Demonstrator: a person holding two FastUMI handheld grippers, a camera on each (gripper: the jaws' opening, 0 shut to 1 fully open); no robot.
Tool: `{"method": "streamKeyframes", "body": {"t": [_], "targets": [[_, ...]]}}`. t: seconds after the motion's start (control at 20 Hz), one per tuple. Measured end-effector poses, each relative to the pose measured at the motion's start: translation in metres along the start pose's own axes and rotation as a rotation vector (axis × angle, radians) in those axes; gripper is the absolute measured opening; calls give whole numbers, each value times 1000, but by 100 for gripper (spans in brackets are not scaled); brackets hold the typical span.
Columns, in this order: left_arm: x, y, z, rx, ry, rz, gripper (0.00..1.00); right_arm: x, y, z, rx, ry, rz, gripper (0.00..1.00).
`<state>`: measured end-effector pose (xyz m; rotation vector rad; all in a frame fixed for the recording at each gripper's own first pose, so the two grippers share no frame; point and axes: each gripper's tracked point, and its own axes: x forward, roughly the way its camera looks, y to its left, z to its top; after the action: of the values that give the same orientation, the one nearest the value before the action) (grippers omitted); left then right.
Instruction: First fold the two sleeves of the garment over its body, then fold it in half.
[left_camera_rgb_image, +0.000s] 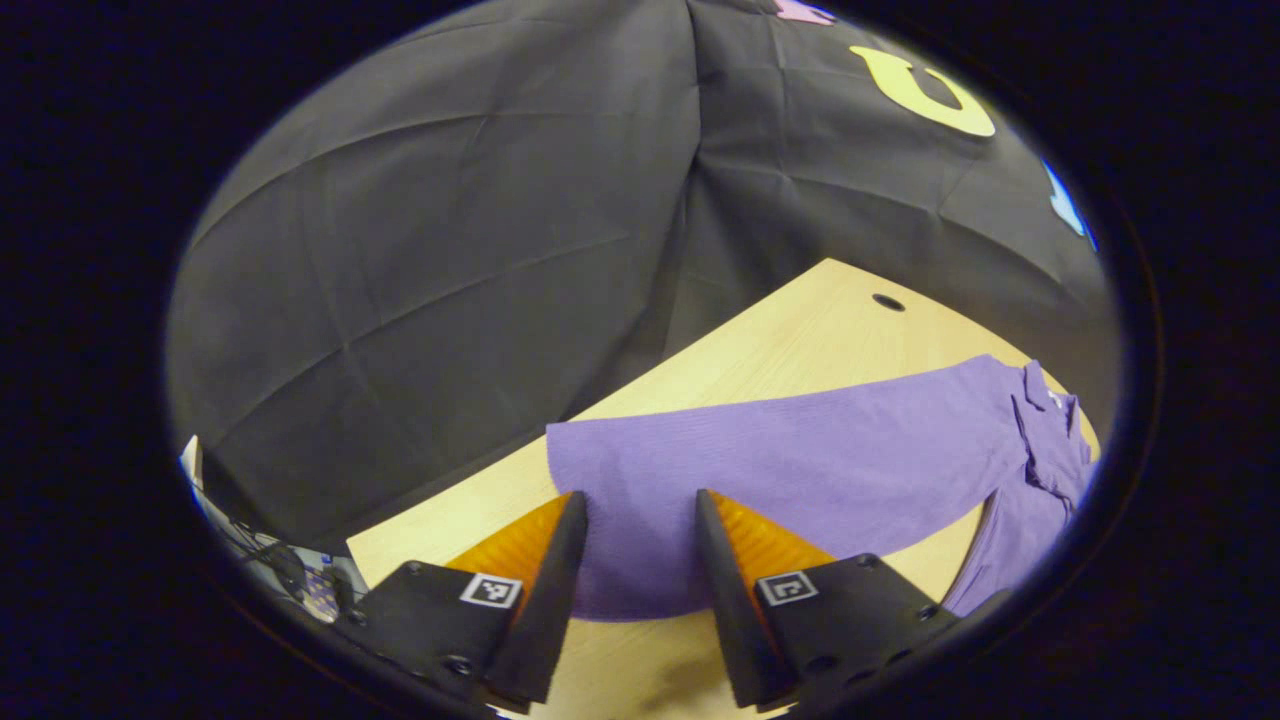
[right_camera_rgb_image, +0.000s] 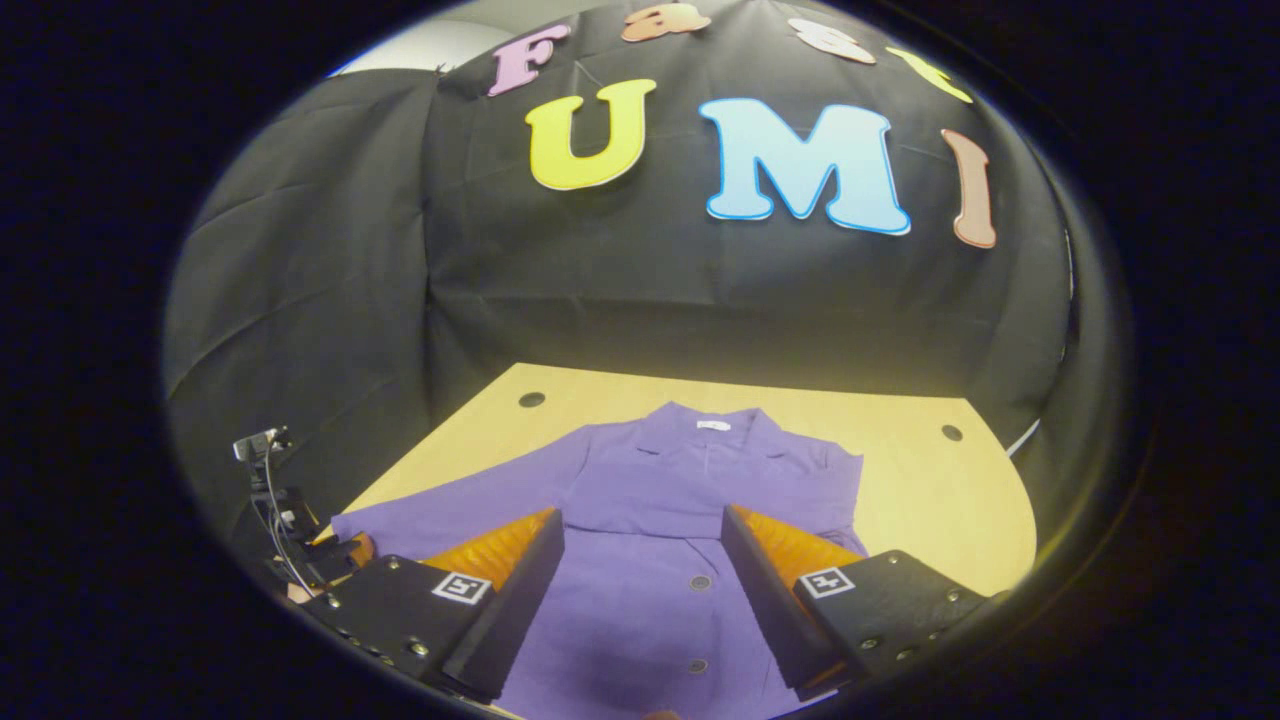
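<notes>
One purple garment on one table; both tools gape, empty.

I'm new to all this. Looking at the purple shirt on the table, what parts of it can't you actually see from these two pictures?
- Shirt hem, right gripper view: cut off by the picture's lower edge.
- Its lower front sides, same view: hidden behind the right gripper.
- Sleeve cuff edge, left gripper view: partly behind the left gripper.
- Collar tag: too small.

The left gripper has its fingers spread wide, gripping nothing — the right gripper too is spread apart, tilted downward, nothing between its fingers.
</notes>
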<state>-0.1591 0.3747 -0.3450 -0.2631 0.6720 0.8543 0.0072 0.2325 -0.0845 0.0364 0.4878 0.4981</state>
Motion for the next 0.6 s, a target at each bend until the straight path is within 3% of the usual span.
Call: {"method": "streamKeyframes", "body": {"t": [0.05,0.2,0.3,0.35,0.6], "targets": [[0,-5,1,-1,-2,-11,67,-1,-7,-1,5,2,-7,96],[4,-19,3,-20,-15,-10,19,-6,-27,-4,30,0,-29,96],[2,-18,4,-17,-23,-19,19,-8,-40,-6,51,5,-37,96],[3,-20,3,-37,-14,-38,7,-9,-48,-7,56,7,-43,96],[-11,-25,27,-222,1,-105,7,-14,-91,-15,67,13,-88,96]]}}
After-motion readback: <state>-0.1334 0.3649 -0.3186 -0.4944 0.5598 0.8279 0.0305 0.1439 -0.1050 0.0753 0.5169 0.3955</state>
